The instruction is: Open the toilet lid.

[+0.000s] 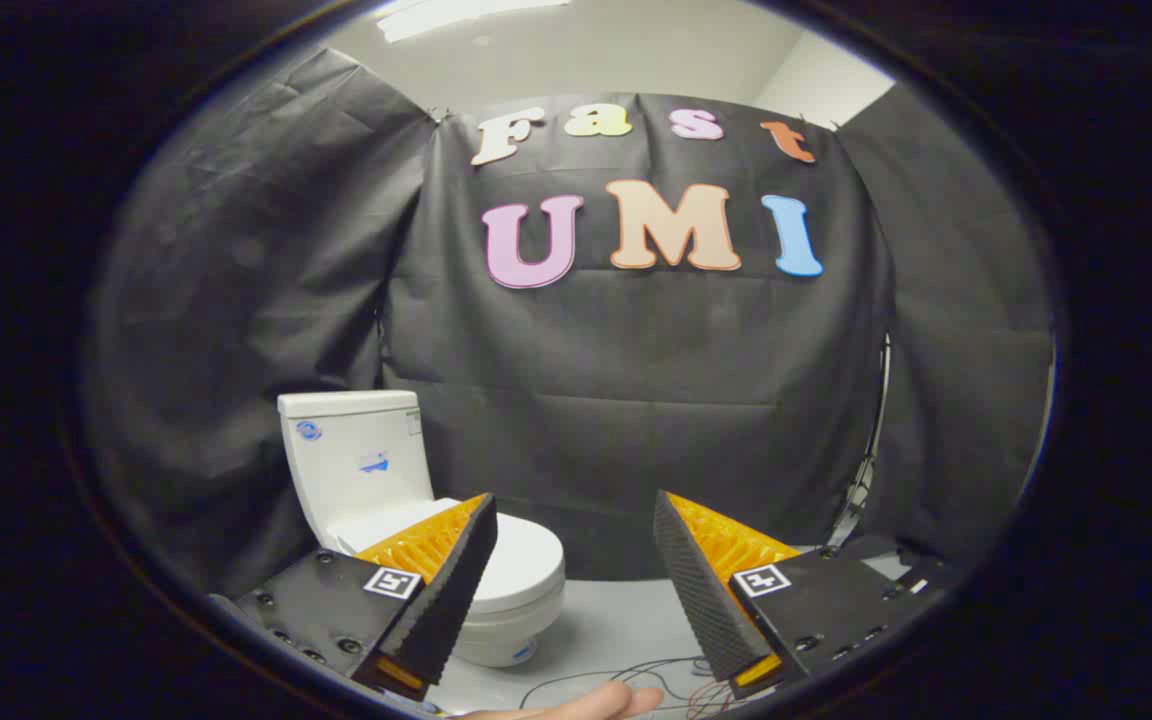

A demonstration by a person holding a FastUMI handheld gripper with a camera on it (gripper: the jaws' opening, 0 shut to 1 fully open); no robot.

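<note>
Gripper [573, 520] fingers wide apart, holding nothing. Toilet [406, 510] sits far left against the booth wall, its lid [521, 560] down, partly behind my left finger. I expect rigid, smooth, slippery hinged plastic, fairly light; I'd hook under the front lip.

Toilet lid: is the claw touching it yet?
Apart. In the gripper view the claw is open with nothing between its fingers. The toilet lid lies closed on the bowl, well beyond the fingertips, with the left finger merely overlapping it in the image.
</note>
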